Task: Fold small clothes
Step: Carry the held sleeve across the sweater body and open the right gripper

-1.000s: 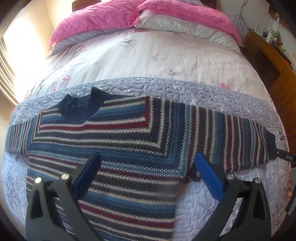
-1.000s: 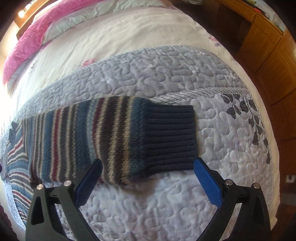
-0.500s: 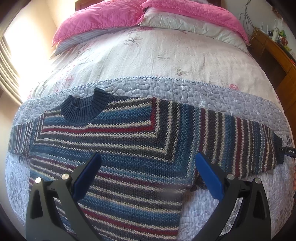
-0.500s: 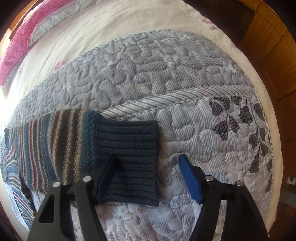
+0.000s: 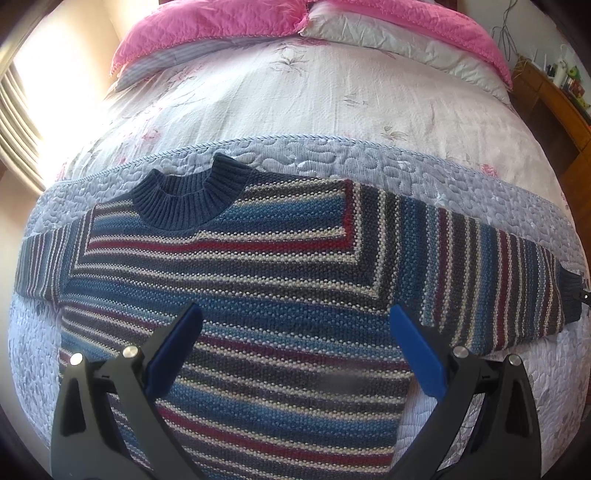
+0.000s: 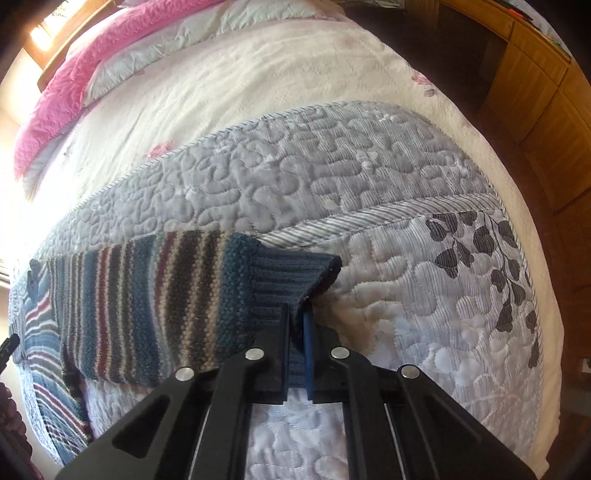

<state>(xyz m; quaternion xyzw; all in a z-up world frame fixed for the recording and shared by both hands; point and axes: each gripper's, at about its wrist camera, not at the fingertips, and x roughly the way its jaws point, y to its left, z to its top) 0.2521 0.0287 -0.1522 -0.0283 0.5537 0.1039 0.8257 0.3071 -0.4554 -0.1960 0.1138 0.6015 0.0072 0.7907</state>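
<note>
A striped knit sweater (image 5: pixel 236 295) is seen spread flat, front up, on the quilted bedspread (image 6: pixel 332 177) of a bed, sleeves stretched out to either side. The navy ribbed cuff (image 6: pixel 291 280) of one sleeve is pinched between the closed jaws of the right gripper (image 6: pixel 295 343) and raised slightly off the quilt. The left gripper (image 5: pixel 295 354) is held over the body, jaws wide and empty. The thick knit is judged soft, limp and stretchy, best taken at the ribbed edges. Open room is left toward the pillows (image 5: pixel 229 33); the bed's edge lies just beyond the cuff.
</note>
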